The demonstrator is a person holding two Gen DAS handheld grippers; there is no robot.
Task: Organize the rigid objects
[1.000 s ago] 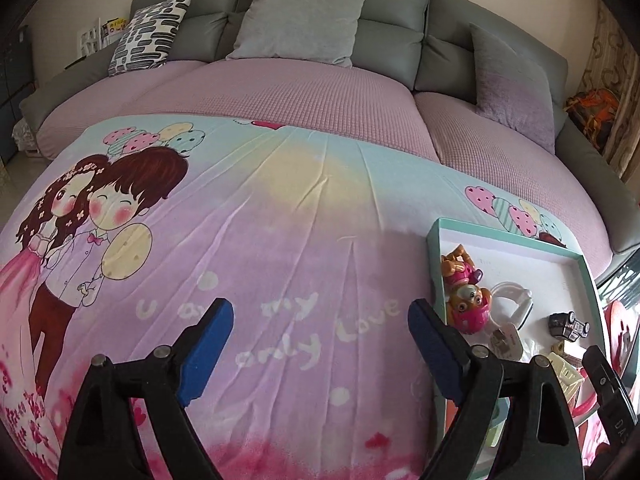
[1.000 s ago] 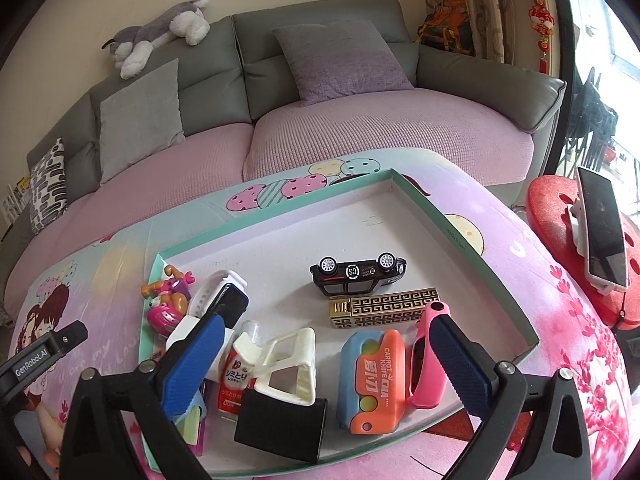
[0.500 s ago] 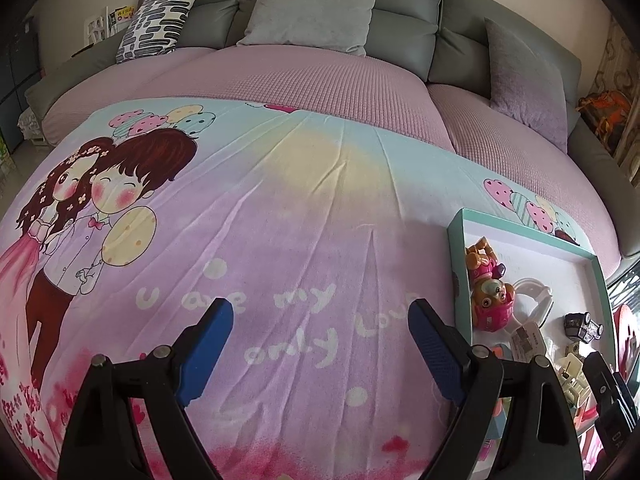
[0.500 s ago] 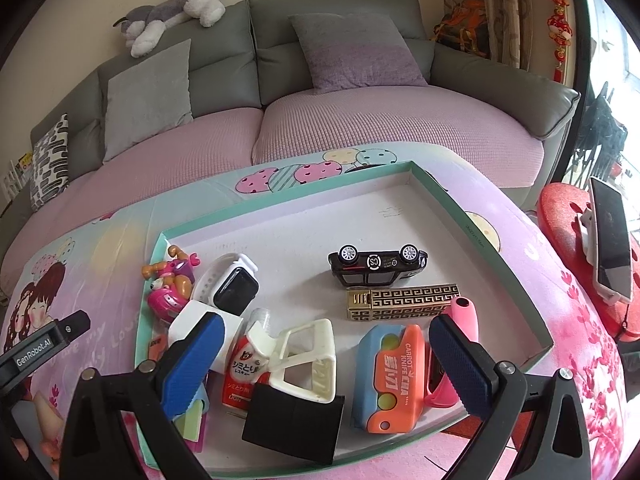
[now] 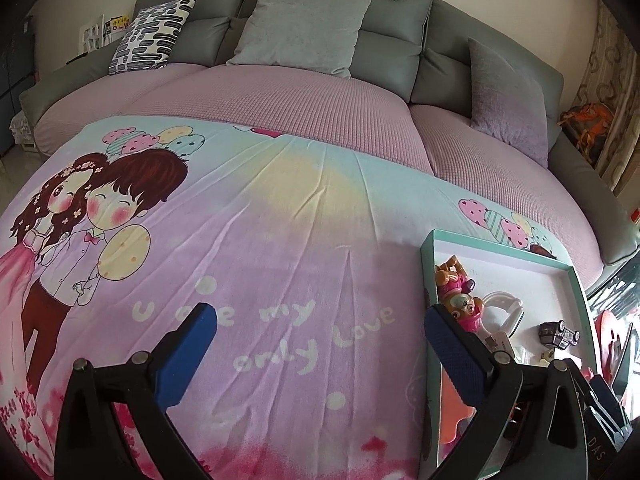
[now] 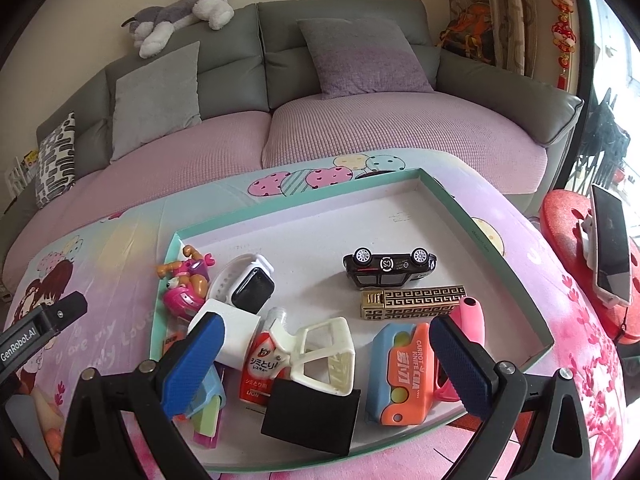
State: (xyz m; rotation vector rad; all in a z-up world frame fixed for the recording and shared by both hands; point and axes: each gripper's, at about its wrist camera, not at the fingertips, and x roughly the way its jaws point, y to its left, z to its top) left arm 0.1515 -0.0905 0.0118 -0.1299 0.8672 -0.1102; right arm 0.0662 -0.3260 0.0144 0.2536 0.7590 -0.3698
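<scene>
Right wrist view: shallow tray [image 6: 500, 236] on the cartoon tablecloth [image 5: 280, 220] holds all the rigid items: overturned black toy car [image 6: 388, 268], gold lighter [image 6: 416, 303], orange knife case [image 6: 404, 376], white clip [image 6: 320, 352], smartwatch [image 6: 252, 290], pink pup toy [image 6: 186, 284]. Right gripper [image 6: 324, 354] has dropped nearer since a second ago, fingers spread wide and empty over the clip, likely about to pick. Left gripper [image 5: 320, 336] is apart too, holding nothing, drifting over bare cloth beside the tray.
</scene>
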